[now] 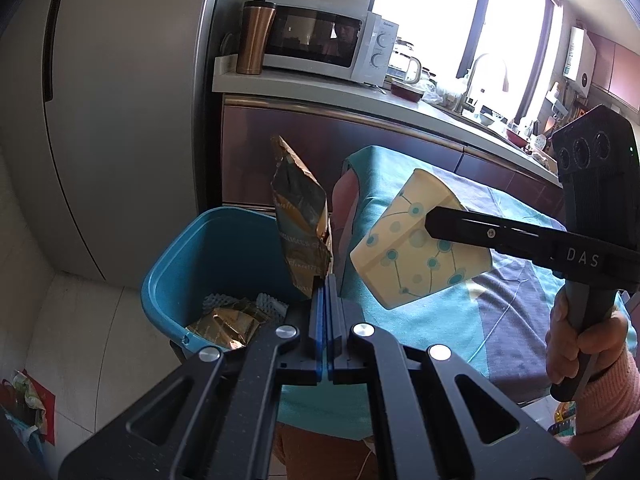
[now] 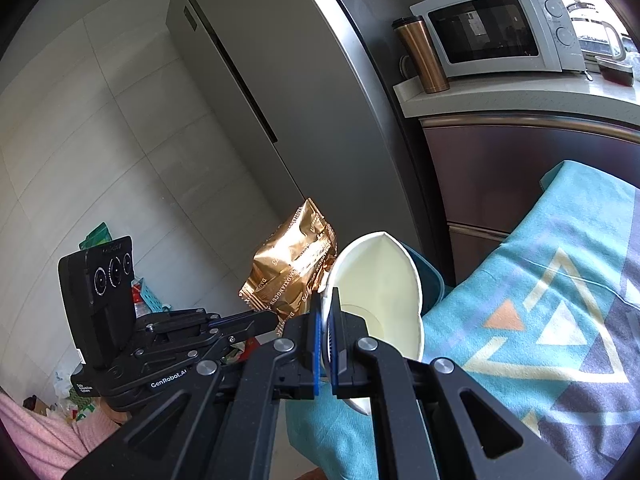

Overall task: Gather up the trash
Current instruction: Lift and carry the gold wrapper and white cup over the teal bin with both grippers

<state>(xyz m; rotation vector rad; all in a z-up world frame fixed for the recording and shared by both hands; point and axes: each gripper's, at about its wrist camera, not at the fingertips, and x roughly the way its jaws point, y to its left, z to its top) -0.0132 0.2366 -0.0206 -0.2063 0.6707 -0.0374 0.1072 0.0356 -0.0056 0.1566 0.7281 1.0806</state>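
Left wrist view: the left claw [image 1: 325, 280] is pressed together on the bottom edge of a gold snack wrapper [image 1: 302, 216], which stands up from the blue pads and leans a little left, right above the near-right rim of the teal trash bin [image 1: 160, 280]. Just to the right, the right claw [image 1: 430, 220] comes in from the side, clamped on the wall of a crushed paper cup [image 1: 416, 244], cream with teal dots and lines, tilted with its base up and left. The cup hangs over the edge of the cloth-covered desk [image 1: 480, 320], close beside the wrapper but not touching it as far as this view shows.

Count it up: two pieces of trash in the air, one per claw. Down in the bin, one gold wrapper [image 1: 224, 326] lies on the bottom with grey textured packing pieces [image 1: 240, 304] behind it; how many of those, hard to say.

Right wrist view: the right claw [image 2: 326, 320] grips the cup's rim [image 2: 376, 280], one finger inside the open mouth and one outside, the rim pinched out of round. The gold wrapper [image 2: 288, 280] sits just left of the cup, held by the left claw [image 2: 264, 320] reaching in from the left.

Room to move: the bin stands on pale floor tiles [image 1: 92, 320] against the desk's corner, its mouth open and unobstructed on the left side. The tall grey refrigerator [image 2: 248, 80] rises behind, and the kitchen counter with a microwave [image 2: 496, 28] and a copper tumbler [image 2: 420, 56] stands well back.
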